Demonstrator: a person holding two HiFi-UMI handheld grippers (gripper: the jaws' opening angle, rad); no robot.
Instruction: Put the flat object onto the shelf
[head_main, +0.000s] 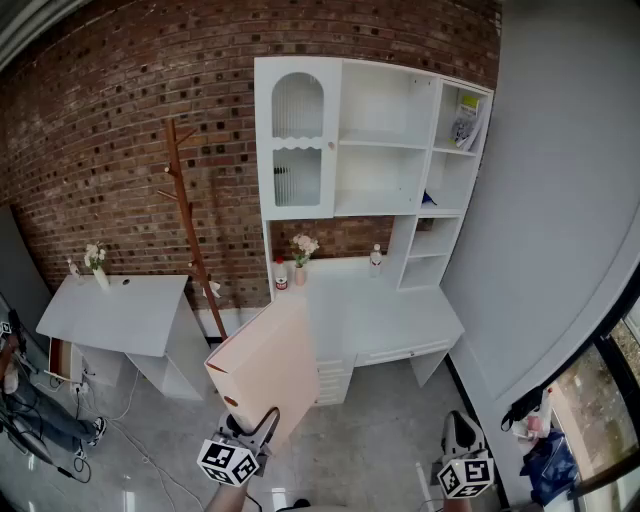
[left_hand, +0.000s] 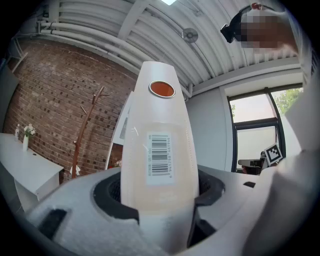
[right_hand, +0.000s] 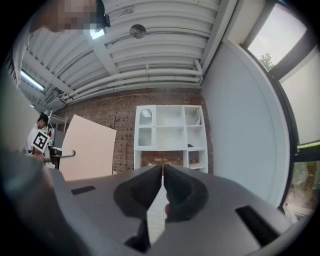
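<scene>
The flat object is a pale peach ring binder (head_main: 270, 365), held tilted in the air in front of the white desk. My left gripper (head_main: 255, 425) is shut on its lower spine edge. In the left gripper view the binder's spine (left_hand: 159, 125), with a barcode label and an orange finger hole, stands upright between the jaws of the left gripper (left_hand: 157, 185). My right gripper (head_main: 460, 425) hangs at the lower right, apart from the binder. The right gripper (right_hand: 163, 171) is shut with nothing in it. The white shelf unit (head_main: 385, 150) stands against the brick wall, also in the right gripper view (right_hand: 170, 135).
A white desk (head_main: 400, 310) under the shelves carries a flower vase (head_main: 301, 255) and a bottle (head_main: 376, 260). Books (head_main: 465, 120) fill the top right compartment. A wooden coat rack (head_main: 190, 230) and a small white table (head_main: 120, 310) stand left. A person (head_main: 20, 400) sits at the far left.
</scene>
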